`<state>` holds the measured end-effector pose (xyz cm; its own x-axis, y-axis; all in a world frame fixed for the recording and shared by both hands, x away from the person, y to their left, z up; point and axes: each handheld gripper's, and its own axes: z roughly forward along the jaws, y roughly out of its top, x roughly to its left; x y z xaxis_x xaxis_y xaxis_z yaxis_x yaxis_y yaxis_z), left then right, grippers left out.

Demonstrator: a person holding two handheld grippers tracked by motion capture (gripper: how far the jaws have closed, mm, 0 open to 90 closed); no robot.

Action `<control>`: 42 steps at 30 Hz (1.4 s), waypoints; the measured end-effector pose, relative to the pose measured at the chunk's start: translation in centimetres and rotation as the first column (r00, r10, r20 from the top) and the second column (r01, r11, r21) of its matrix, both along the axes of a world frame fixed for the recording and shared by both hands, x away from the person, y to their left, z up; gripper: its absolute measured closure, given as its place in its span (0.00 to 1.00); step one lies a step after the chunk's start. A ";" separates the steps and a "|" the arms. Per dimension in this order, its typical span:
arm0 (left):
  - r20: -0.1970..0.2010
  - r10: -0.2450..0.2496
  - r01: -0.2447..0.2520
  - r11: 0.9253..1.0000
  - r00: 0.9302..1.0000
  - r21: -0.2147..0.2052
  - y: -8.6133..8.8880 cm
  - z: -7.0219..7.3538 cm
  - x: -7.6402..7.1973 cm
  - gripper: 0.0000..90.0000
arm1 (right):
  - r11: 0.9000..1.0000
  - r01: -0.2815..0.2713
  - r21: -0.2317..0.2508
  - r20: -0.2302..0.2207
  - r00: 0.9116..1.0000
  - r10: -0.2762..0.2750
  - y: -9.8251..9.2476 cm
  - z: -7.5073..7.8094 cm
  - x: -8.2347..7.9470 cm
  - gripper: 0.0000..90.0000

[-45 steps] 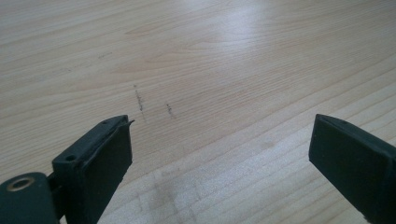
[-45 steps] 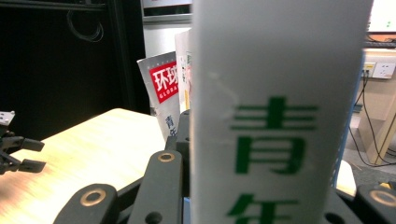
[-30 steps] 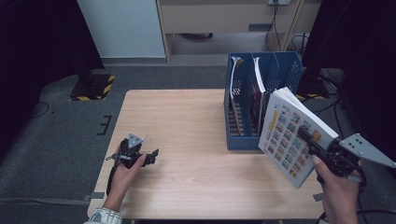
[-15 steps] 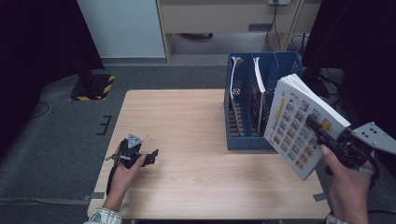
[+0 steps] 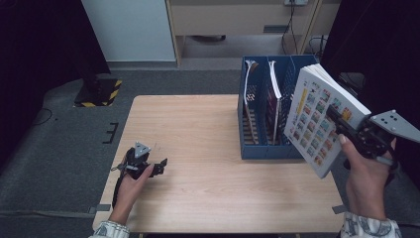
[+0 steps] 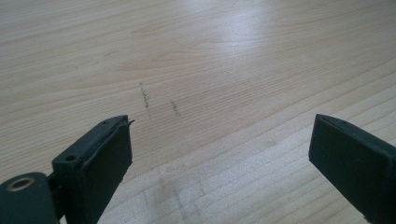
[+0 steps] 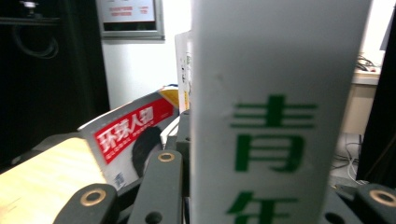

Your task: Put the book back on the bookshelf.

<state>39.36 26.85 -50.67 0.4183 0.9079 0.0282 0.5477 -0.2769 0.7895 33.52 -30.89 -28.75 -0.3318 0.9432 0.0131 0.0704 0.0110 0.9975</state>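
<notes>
A thick white book (image 5: 319, 119) with a grid of small coloured pictures on its cover hangs tilted in the air, just right of the blue file rack (image 5: 262, 151). My right gripper (image 5: 333, 115) is shut on it from the right side. In the right gripper view the book's white spine (image 7: 275, 116) with green characters stands between the two jaws of the right gripper (image 7: 261, 198). My left gripper (image 5: 157, 166) rests low at the table's front left, held by a hand. Its jaws stand wide apart in the left gripper view (image 6: 219, 154), with bare wood (image 6: 210, 56) between them.
The blue rack has several slots and holds magazines upright (image 5: 273, 94); one with a red banner (image 7: 130, 135) appears past the right gripper. A cabinet (image 5: 237, 20) and dark curtains stand beyond the wooden table (image 5: 198, 129).
The right hand has lifted the book upward and a little to the right, away from the table. The left hand and its gripper have stayed still.
</notes>
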 end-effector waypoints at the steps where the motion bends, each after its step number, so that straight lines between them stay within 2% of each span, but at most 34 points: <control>1: 0.000 0.000 0.000 1.000 1.000 0.000 0.0 0.0 0.0 0.07 | 1.000 0.000 0.000 0.000 1.000 0.000 0.0 0.0 0.0 0.82; 5: -0.001 -0.003 0.003 1.000 1.000 -0.003 0.0 0.0 0.0 0.07 | 0.999 0.043 -0.014 -0.001 0.999 -0.043 0.2 0.2 2.0 0.82; 7: -0.002 -0.004 0.004 1.000 1.000 -0.005 0.0 0.0 0.0 0.07 | 0.998 0.054 -0.013 0.003 0.999 -0.054 0.2 0.2 2.2 0.82; 12: -0.003 -0.006 0.006 1.000 1.000 0.000 0.0 0.0 -0.1 0.07 | 0.995 0.101 -0.008 0.002 0.995 -0.101 0.1 0.2 4.3 0.82; 19: 0.000 -0.004 0.004 1.000 1.000 -0.008 -0.1 0.0 0.0 0.07 | 0.992 0.129 -0.017 -0.020 0.991 -0.129 -0.1 -0.4 5.8 0.82; 26: 0.005 -0.002 0.002 1.000 1.000 -0.006 0.1 0.1 -0.1 0.07 | 0.983 0.181 -0.021 -0.042 0.983 -0.181 -0.6 -1.4 7.9 0.82; 34: 0.023 -0.003 0.003 1.000 1.000 0.020 -0.3 0.1 -0.1 0.07 | 0.977 0.211 -0.005 -0.053 0.976 -0.211 -1.2 -1.8 9.4 0.82; 39: 0.005 -0.013 0.013 0.999 1.000 0.030 -0.5 -0.1 0.0 0.07 | 0.975 0.220 -0.003 -0.053 0.974 -0.220 -1.2 -2.1 9.9 0.82; 42: 0.006 -0.015 0.015 1.000 1.000 0.020 -0.5 -0.1 0.0 0.07 | 0.975 0.222 -0.005 -0.053 0.974 -0.222 -1.1 -2.2 10.2 0.82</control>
